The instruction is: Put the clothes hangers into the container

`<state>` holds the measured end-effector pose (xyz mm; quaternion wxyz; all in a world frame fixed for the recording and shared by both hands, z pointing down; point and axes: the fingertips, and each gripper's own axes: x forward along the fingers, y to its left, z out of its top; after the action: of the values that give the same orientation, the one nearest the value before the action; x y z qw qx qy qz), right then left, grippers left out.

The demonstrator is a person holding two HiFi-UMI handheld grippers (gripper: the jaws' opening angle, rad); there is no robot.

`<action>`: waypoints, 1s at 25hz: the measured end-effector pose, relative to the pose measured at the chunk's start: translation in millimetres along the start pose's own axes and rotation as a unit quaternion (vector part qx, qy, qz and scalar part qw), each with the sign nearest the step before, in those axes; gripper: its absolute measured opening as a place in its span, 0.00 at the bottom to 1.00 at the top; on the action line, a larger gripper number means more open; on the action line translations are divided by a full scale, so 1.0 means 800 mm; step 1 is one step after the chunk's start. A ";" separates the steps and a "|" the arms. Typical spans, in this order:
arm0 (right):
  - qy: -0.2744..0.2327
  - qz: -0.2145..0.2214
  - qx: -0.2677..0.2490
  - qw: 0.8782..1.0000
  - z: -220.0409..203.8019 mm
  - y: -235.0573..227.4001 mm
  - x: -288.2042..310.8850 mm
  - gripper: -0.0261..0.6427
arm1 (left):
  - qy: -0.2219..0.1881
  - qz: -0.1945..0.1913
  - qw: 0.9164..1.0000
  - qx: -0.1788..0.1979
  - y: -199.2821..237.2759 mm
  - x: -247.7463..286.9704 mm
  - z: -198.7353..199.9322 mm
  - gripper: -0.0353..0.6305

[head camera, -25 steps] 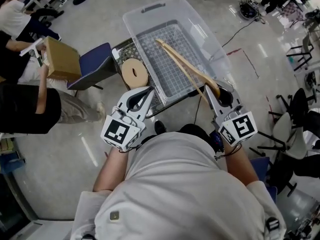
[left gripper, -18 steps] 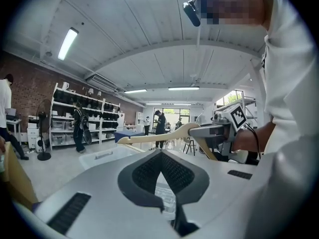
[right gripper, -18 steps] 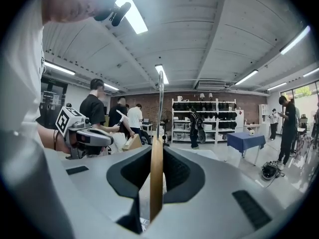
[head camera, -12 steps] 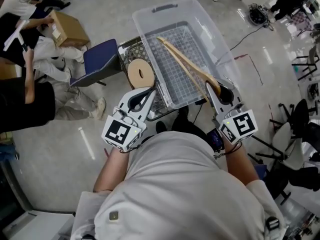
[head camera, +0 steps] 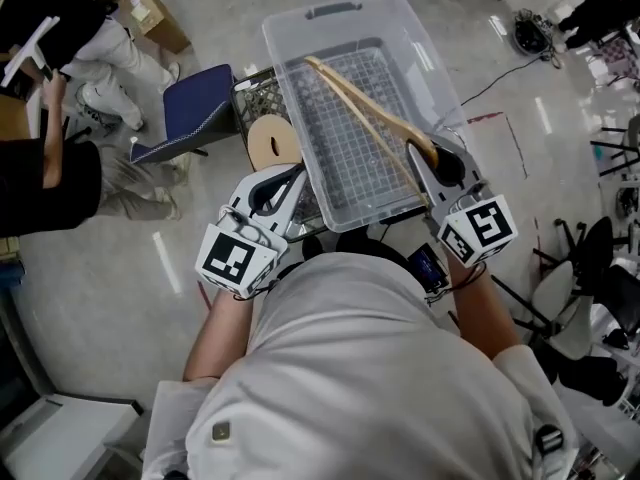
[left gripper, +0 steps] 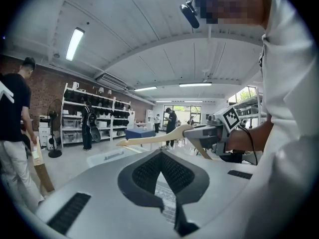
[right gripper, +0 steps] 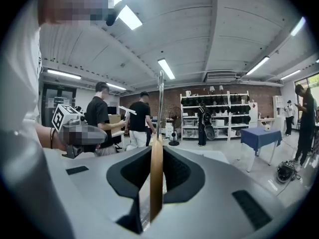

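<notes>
Two people (head camera: 50, 168) are standing at the far left with bare floor around them, beside one blue chair (head camera: 195, 113). One round wooden disc (head camera: 262, 140) is sitting against the left wall of the single clear container (head camera: 335, 10). The left gripper (head camera: 293, 174), clenched on nothing, is hovering just outside the container's near left corner. One wooden hanger (right gripper: 156, 173) is slanting over the open container bottom. The right gripper (head camera: 415, 153) is grasping the hanger's near end at the near right rim.
</notes>
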<state>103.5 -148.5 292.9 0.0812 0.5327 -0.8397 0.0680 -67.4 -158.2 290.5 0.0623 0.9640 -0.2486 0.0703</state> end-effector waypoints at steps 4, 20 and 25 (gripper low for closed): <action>0.013 0.019 -0.015 1.000 0.001 -0.027 0.021 0.13 | 0.008 0.018 1.000 -0.005 0.005 0.019 0.005 0.08; 0.101 0.101 0.003 0.990 -0.102 -0.125 0.131 0.13 | 0.048 0.065 0.996 -0.047 0.048 0.112 -0.032 0.08; 0.130 0.116 0.017 0.985 -0.153 -0.142 0.162 0.13 | 0.055 0.070 0.994 -0.060 0.060 0.138 -0.048 0.08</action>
<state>160.1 -286.4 443.0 0.1721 0.4199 -0.8767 0.1595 0.7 -245.4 350.8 0.1281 0.9334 -0.3155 0.1127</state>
